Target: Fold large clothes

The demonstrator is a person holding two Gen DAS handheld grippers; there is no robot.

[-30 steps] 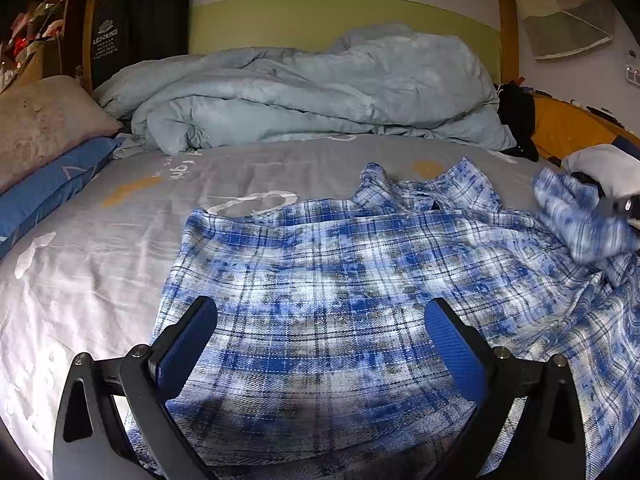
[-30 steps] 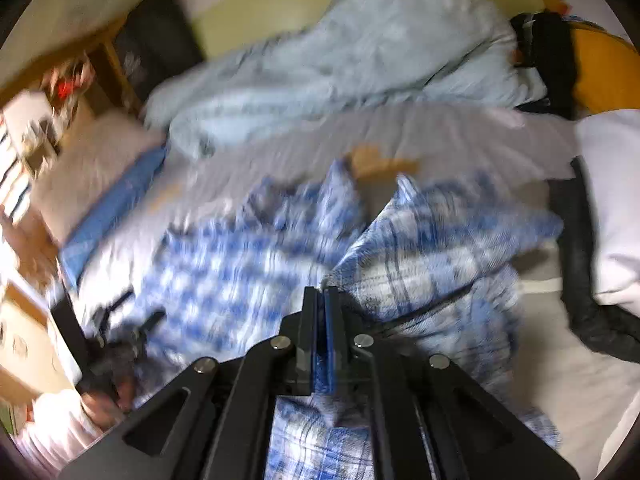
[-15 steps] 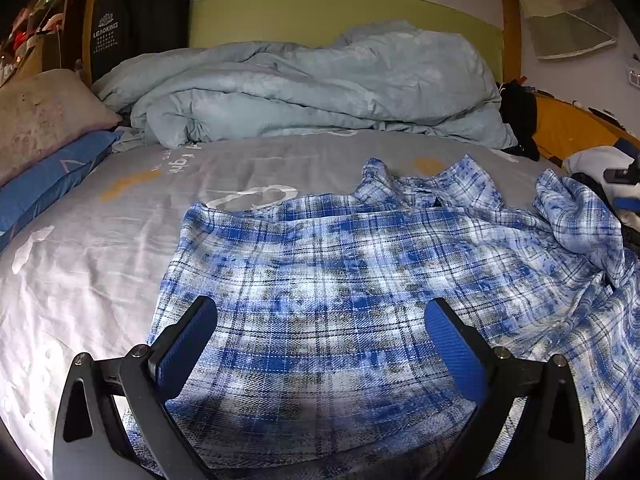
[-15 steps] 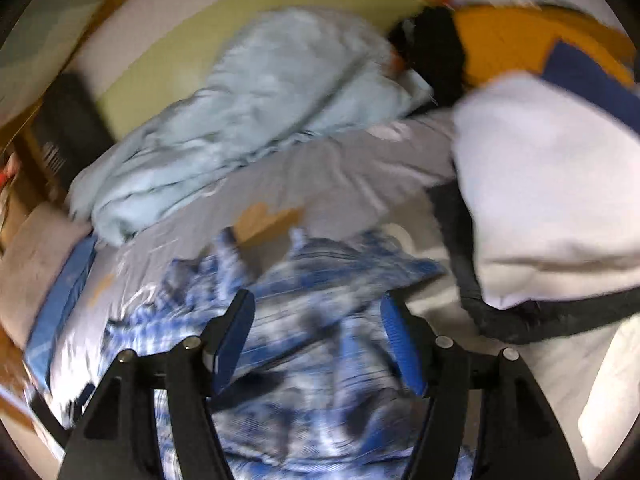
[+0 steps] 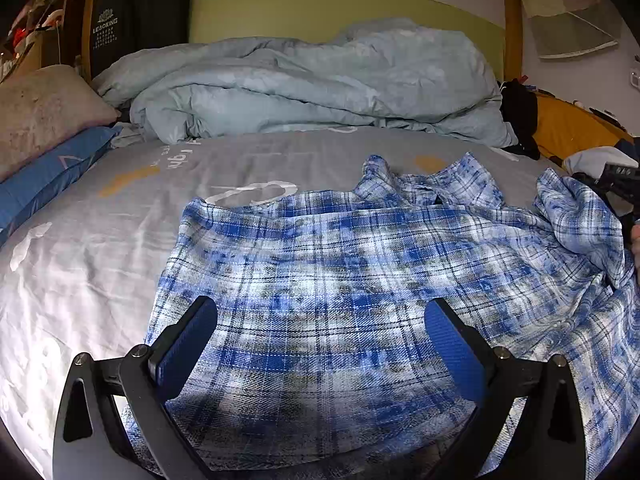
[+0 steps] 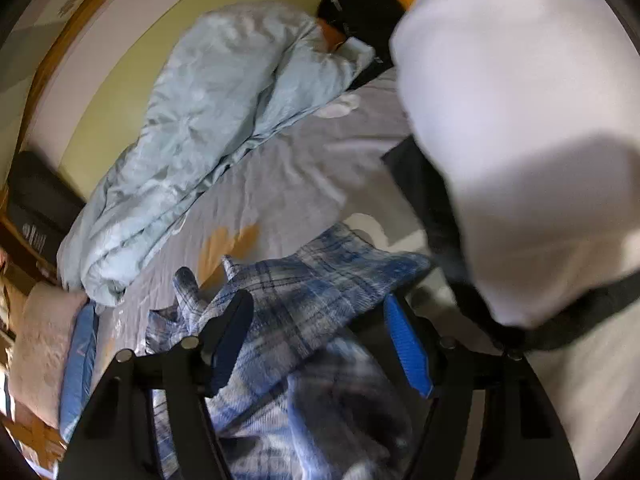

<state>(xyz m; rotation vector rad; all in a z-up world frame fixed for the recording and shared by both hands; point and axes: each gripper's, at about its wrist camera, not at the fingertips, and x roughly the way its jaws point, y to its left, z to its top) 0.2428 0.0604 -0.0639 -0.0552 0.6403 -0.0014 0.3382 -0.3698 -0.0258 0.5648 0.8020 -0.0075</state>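
Note:
A blue and white plaid shirt [image 5: 340, 264] lies spread and rumpled on the grey bed sheet [image 5: 120, 220]. My left gripper [image 5: 320, 306] hovers open over its near part, with nothing pinched. At the shirt's right edge a bunched fold [image 5: 576, 216] sits beside my right gripper [image 5: 620, 184]. In the right wrist view, my right gripper [image 6: 316, 300] is over that plaid fold [image 6: 320, 272]. Its jaws are closing, the cloth lies between the blue pads [image 6: 404, 344] and they do not press on it.
A heaped pale blue duvet [image 5: 300, 84] fills the head of the bed. Two pillows [image 5: 36, 112] are stacked at the left. A white garment [image 6: 520, 140] over dark cloth [image 6: 432, 200] lies close on the right, with an orange item [image 5: 568, 132] behind.
My right gripper opened and let go of the shirt fold, which dropped onto the bed. It then rolled and swung right toward the white garment. The left gripper has stayed put.

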